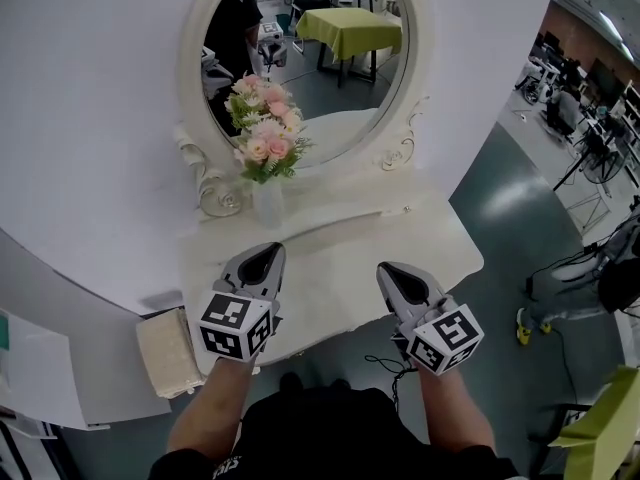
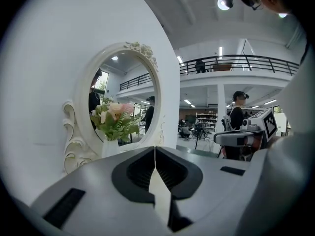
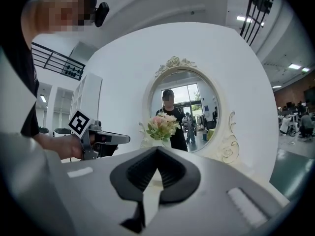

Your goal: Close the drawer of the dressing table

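The white dressing table stands against a white round panel, with an oval mirror and a vase of pink flowers at the back of its top. No drawer front shows in any view; the table's front edge is hidden under my hands. My left gripper hovers over the table's left front with its jaws shut and nothing between them. Over the right front my right gripper is likewise shut and empty. Both point level toward the mirror.
A beige cushioned stool sits at the table's left front corner. A thin cable lies on the grey floor by my feet. A yellow-green seat and office desks stand to the right.
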Action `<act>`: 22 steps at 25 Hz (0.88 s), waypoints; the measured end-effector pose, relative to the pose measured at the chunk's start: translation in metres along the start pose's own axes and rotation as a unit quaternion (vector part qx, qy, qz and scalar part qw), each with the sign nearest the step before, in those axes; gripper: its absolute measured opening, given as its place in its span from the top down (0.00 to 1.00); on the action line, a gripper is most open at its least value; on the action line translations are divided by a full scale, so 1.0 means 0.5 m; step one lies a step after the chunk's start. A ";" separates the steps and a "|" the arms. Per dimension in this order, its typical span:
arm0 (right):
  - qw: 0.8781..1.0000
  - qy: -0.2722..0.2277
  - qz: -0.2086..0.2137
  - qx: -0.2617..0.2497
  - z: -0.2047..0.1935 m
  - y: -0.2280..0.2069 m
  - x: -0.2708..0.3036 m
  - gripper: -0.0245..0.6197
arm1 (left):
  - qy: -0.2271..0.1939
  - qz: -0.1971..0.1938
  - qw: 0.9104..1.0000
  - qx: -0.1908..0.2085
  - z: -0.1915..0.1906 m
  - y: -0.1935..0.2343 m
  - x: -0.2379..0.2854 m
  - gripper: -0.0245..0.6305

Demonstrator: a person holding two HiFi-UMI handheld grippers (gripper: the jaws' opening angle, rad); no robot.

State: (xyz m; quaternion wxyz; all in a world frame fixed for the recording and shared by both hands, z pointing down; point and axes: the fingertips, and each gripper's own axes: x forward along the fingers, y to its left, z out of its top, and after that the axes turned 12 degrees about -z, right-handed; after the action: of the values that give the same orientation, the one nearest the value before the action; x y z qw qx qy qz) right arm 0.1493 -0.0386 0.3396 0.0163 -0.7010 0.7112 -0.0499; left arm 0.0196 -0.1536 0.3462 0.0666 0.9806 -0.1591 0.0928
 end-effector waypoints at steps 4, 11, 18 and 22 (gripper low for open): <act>1.000 0.004 -0.001 -0.004 -0.001 0.001 0.003 0.95 | 0.009 -0.006 1.000 0.003 -0.006 0.002 0.000 0.95; 1.000 0.007 0.003 0.001 -0.007 0.016 0.005 0.95 | 0.011 -0.007 1.000 0.000 -0.012 0.005 -0.009 0.95; 1.000 0.009 0.005 0.005 -0.011 0.021 0.007 0.95 | 0.014 -0.012 1.000 -0.004 -0.019 0.003 -0.009 0.95; 1.000 0.011 0.006 0.006 -0.016 0.024 0.010 0.95 | 0.016 -0.017 1.000 -0.005 -0.025 0.001 -0.007 0.95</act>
State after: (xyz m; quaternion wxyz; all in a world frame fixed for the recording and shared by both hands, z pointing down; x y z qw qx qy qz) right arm 0.1366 -0.0430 0.3464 0.0129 -0.6957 0.7155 -0.0618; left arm 0.0143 -0.1510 0.3580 0.0759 0.9812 -0.1421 0.1063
